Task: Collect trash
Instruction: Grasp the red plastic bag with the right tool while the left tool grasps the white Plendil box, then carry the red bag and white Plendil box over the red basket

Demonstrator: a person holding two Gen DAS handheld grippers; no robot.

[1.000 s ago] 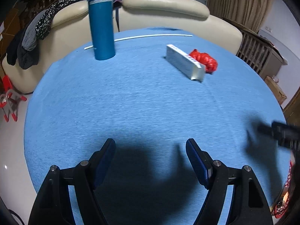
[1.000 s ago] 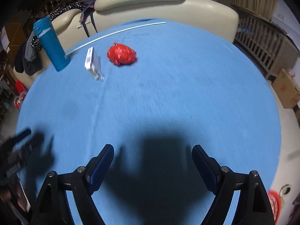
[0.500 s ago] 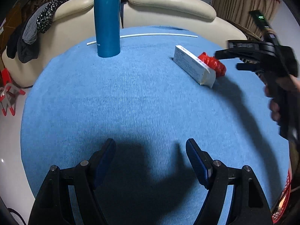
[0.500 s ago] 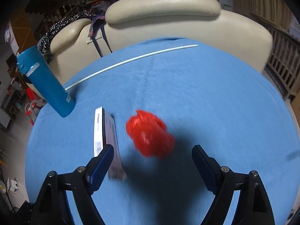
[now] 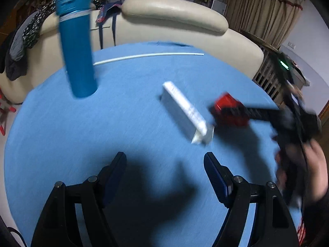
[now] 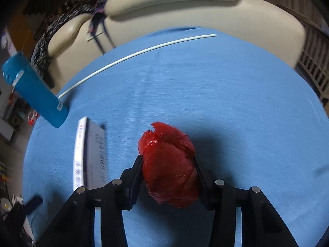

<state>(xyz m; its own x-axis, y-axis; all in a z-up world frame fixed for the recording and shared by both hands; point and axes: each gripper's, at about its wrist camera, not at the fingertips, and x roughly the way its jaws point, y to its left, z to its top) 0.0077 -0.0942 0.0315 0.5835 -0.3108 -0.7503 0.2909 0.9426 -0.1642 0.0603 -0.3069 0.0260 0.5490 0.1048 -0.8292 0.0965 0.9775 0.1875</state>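
Dim, motion-blurred fisheye views; hard shadows

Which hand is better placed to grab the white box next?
Left. The left gripper is open and empty, facing the white box, while the right gripper has just closed on the red plastic bag.

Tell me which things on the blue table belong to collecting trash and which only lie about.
Belongs to the job:
- crumpled red plastic bag, clamped in the right gripper, whose jaws have just been closing
- long white cardboard box, probably

Lying about:
- tall blue bottle
- thin white rod
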